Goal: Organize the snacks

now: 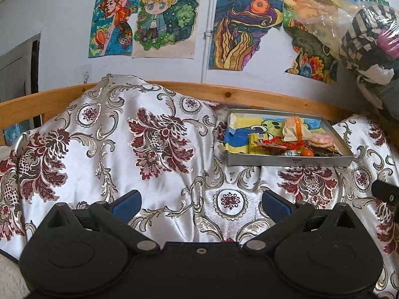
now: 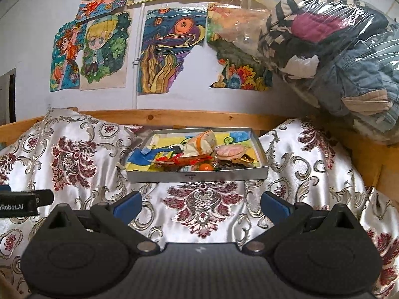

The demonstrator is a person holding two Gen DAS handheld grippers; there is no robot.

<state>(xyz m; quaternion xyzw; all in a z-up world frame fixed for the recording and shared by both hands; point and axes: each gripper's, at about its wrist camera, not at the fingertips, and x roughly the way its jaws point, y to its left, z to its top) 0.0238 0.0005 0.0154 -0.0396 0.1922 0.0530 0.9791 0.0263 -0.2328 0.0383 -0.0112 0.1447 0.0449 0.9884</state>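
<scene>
A shallow grey metal tray (image 1: 290, 161) (image 2: 197, 175) lies on the patterned bed cover against the wooden rail, lined with a coloured drawing. Inside it is a heap of snacks: a cream and orange packet (image 1: 294, 128) (image 2: 200, 143), a pink round cake (image 1: 322, 139) (image 2: 229, 150), a yellow bar (image 1: 256, 143), red wrappers (image 2: 184, 162) and a small orange ball (image 1: 306, 152) (image 2: 205, 167). My left gripper (image 1: 200, 203) hangs open over the cover, left of and in front of the tray. My right gripper (image 2: 200, 204) is open too, straight in front of the tray. Both hold nothing.
A white and maroon floral cover (image 1: 99, 149) (image 2: 311, 154) drapes the bed, bulging high at the left. A wooden rail (image 1: 249, 97) (image 2: 187, 117) runs behind it. A clear bag of clothes (image 2: 344, 57) (image 1: 369, 37) is piled at the right. Drawings (image 2: 164, 49) cover the wall.
</scene>
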